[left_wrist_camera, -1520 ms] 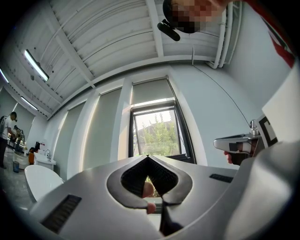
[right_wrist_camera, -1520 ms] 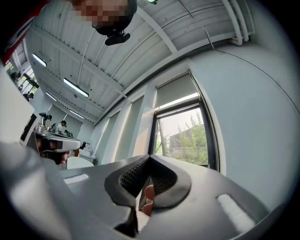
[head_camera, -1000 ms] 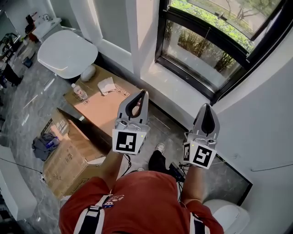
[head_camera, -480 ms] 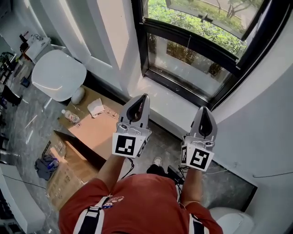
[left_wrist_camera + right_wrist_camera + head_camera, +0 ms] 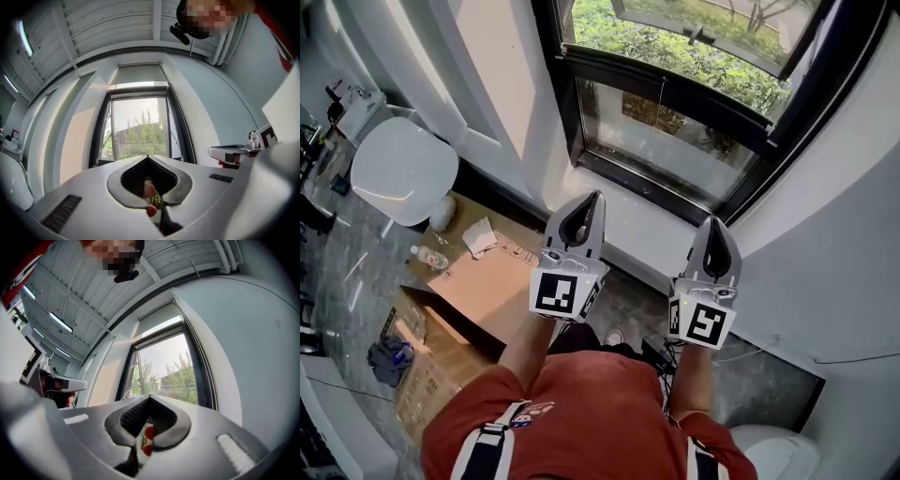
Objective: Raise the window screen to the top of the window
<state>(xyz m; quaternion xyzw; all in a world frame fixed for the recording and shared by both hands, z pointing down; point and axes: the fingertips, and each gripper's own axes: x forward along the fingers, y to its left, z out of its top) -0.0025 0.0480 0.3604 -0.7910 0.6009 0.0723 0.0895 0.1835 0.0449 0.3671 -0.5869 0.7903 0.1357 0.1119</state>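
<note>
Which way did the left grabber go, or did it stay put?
Yes, it moved. The left gripper went toward the window: earlier its tip sat at the cardboard box's edge, now it lies over the white sill below the glass.

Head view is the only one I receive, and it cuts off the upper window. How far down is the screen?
Observer: In the left gripper view the grey window screen covers only the top part of the window; the rest is uncovered.
Operator: Is there a cord?
Observer: The right gripper view shows a bead chain along the window's right frame.
Operator: Are the claws open?
Observer: No. In their own views the left claw and the right claw are both shut and empty.
</note>
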